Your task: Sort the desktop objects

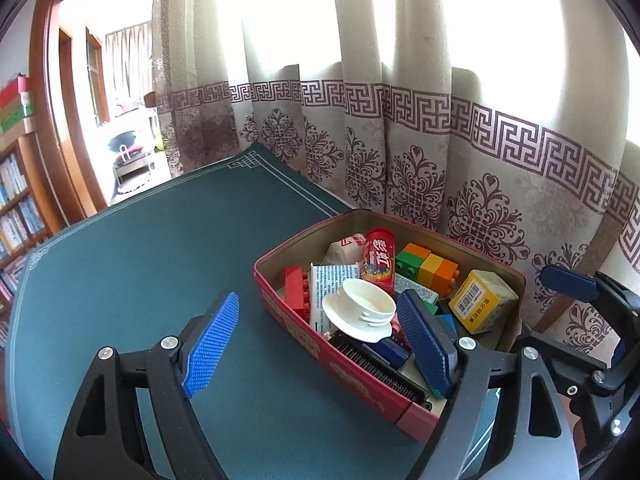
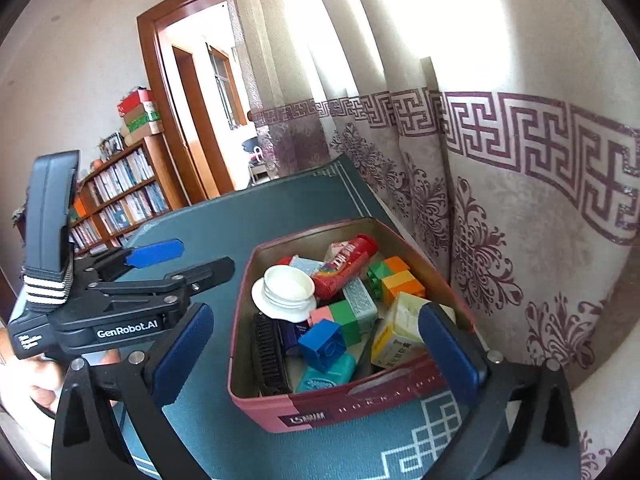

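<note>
A red tin box [image 1: 296, 322] [image 2: 360, 404] stands on the green table mat by the curtain. It holds a white lid [image 1: 358, 308] [image 2: 286, 290], a red tube [image 1: 379, 260] [image 2: 344, 266], coloured toy bricks [image 1: 430, 266] [image 2: 394, 280], a yellow carton [image 1: 480, 300] [image 2: 394, 338], a black comb [image 1: 376, 368] [image 2: 268, 350] and a blue brick [image 2: 322, 344]. My left gripper [image 1: 320, 344] is open and empty, its jaws straddling the box's near wall. My right gripper [image 2: 320, 356] is open and empty, its jaws astride the box's front end.
The green mat [image 1: 140, 260] [image 2: 280, 208] stretches left of the box. A patterned curtain [image 1: 400, 140] [image 2: 520, 200] hangs right behind the table. A bookshelf [image 2: 120, 200] and a doorway [image 1: 100, 100] lie beyond. The left gripper shows in the right view [image 2: 160, 252].
</note>
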The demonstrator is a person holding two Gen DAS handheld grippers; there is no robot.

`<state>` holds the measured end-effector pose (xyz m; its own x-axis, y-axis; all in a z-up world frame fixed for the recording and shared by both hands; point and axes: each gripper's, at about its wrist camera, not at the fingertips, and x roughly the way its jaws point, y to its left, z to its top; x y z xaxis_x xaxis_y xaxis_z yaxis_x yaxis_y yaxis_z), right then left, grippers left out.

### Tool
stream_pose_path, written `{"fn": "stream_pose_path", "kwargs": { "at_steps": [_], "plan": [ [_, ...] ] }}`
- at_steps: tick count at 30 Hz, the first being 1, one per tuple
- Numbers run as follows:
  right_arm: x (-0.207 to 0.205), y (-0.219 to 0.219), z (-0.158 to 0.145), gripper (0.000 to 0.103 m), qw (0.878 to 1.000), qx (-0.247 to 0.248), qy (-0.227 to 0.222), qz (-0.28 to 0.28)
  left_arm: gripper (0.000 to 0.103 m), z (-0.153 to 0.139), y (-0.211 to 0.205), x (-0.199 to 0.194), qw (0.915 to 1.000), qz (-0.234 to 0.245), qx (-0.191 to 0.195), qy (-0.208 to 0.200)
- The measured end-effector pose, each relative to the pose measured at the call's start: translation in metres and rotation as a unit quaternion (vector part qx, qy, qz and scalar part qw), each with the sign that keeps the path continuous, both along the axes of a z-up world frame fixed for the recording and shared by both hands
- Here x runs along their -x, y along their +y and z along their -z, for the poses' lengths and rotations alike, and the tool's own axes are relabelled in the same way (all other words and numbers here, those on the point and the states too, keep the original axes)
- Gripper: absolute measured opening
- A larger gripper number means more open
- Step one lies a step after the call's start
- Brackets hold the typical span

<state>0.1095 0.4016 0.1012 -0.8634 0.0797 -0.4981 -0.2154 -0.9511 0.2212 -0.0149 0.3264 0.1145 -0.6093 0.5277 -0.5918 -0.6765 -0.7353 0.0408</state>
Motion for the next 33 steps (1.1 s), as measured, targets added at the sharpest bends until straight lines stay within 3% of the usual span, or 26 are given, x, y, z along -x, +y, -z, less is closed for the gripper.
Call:
{"fn": "stream_pose_path", "kwargs": {
  "at_steps": [7, 14, 33],
  "plan": [
    [-0.010, 0.002, 0.002, 0.103, 1.000, -0.009, -0.016, 0.023, 0.085, -0.003, 0.002, -0.023, 0.9985, -0.018, 0.033, 0.040],
    [-0.016, 0.001, 0.006, 0.103, 0.997, -0.040, -0.037, 0.049, 0.085, 0.001, 0.004, -0.033, 0.9989, -0.006, 0.039, 0.023],
    [-0.030, 0.007, 0.009, 0.103, 0.996, -0.039, -0.047, 0.068, 0.085, 0.007, 0.015, -0.046, 0.9991, 0.015, 0.031, -0.023]
  ]
}}
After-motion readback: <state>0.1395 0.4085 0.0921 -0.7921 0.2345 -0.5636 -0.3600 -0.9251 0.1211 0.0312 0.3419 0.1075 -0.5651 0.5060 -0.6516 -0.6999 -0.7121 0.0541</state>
